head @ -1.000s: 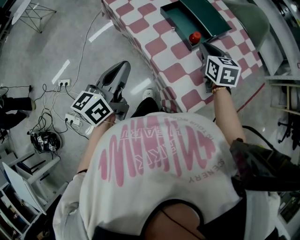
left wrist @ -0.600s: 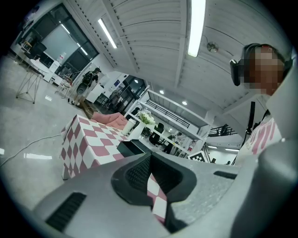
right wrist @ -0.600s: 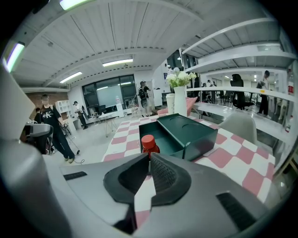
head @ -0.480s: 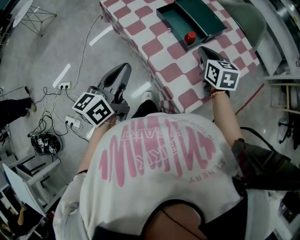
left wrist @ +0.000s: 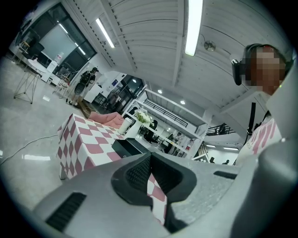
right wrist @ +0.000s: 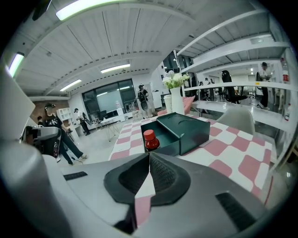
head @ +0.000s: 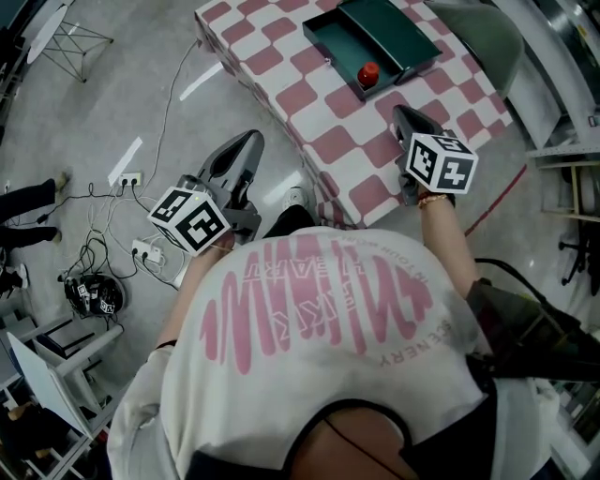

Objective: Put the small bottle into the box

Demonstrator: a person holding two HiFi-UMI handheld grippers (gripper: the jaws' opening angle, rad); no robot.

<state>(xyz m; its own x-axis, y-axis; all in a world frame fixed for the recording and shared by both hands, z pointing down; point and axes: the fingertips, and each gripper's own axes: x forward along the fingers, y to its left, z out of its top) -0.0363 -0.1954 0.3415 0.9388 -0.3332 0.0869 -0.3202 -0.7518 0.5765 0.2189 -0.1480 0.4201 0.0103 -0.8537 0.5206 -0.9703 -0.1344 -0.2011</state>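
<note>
Seeing both tongs empty from our end. Left tongs (head: pixel 248 141): tips pressed together, nothing between them, held off the side of the worktop (head: pixel 323 117) and above the grey floor (head: pixel 112 94), where we see cables (head: pixel 94 248) strewn about. Right tongs (head: pixel 401 114): also pressed together, nothing pinched, angled down over the near part of the worktop, not touching the box (head: pixel 403 28).

Worktop carries a pink-and-white checked cloth. Box is dark green, with its tray part open towards us. Small bottle (head: pixel 367 73), dark body with a red cap, stands upright inside that open tray, at the end nearest the right tongs. The right gripper view puts it just beyond the closed tips, apart from them. We also see a vase of white flowers (right wrist: pixel 174 100) further back, behind the box.
</note>
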